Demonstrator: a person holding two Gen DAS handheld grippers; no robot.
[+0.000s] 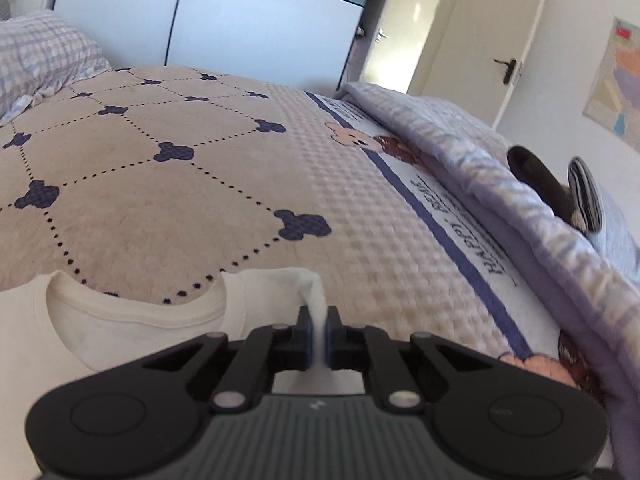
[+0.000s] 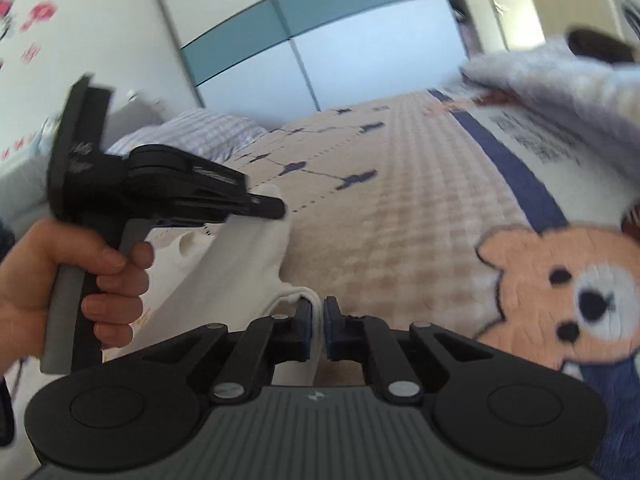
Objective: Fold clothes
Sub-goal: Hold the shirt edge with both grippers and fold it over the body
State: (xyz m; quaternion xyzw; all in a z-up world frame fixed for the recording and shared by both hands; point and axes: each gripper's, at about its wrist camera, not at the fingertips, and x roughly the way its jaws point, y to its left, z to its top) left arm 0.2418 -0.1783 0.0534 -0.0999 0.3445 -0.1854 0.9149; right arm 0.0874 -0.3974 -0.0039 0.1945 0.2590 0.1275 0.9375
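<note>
A white T-shirt [image 1: 132, 332] lies on the beige bed cover [image 1: 160, 200], its round neckline facing up at the lower left of the left wrist view. My left gripper [image 1: 318, 316] is shut on a pinched ridge of the shirt's fabric beside the neckline. In the right wrist view the same shirt [image 2: 248, 264] stretches from lower centre up to the left. My right gripper [image 2: 318, 312] is shut on a hemmed edge of it. The left gripper [image 2: 274, 209] shows there too, held by a hand [image 2: 80, 272], with its tips on the shirt.
A checked pillow [image 1: 44, 52] lies at the far left of the bed. A folded lilac blanket [image 1: 500, 168] runs along the right side, with a dark garment [image 1: 540, 180] and a striped one [image 1: 586, 192] on it. A sliding wardrobe [image 1: 240, 20] stands behind.
</note>
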